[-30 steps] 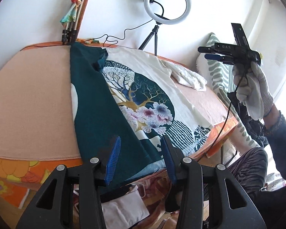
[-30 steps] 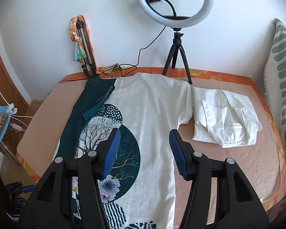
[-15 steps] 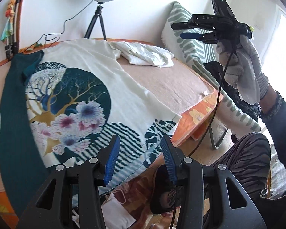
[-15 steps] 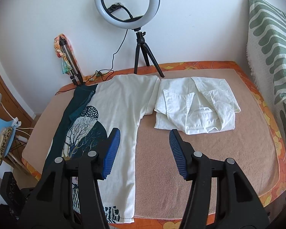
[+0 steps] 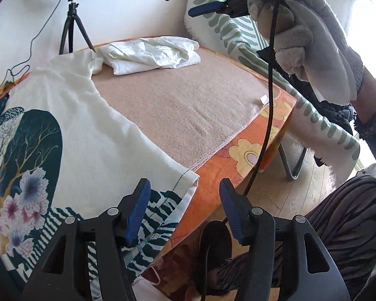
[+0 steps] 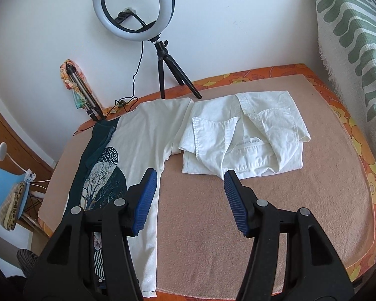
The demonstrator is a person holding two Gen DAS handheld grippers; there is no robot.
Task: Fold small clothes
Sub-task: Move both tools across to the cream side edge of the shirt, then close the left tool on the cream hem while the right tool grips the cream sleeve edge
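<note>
A cream T-shirt with a dark teal tree-and-flower print lies flat on the bed, with its left side folded over; it also shows in the right wrist view. A folded white shirt lies to its right, also in the left wrist view. My left gripper is open and empty, low over the T-shirt's hem corner at the bed's front edge. My right gripper is open and empty, high above the bed between the two garments; it shows in the left wrist view in a gloved hand.
A ring light on a tripod stands at the back of the bed. A folded tripod leans on the wall. A green-striped cloth hangs at the right. A cable hangs from the right gripper. A blue lamp is at left.
Both grippers have swung to the right. The left one now looks at the T-shirt's right hem corner and the bed edge. The right one now looks over the folded white shirt.
</note>
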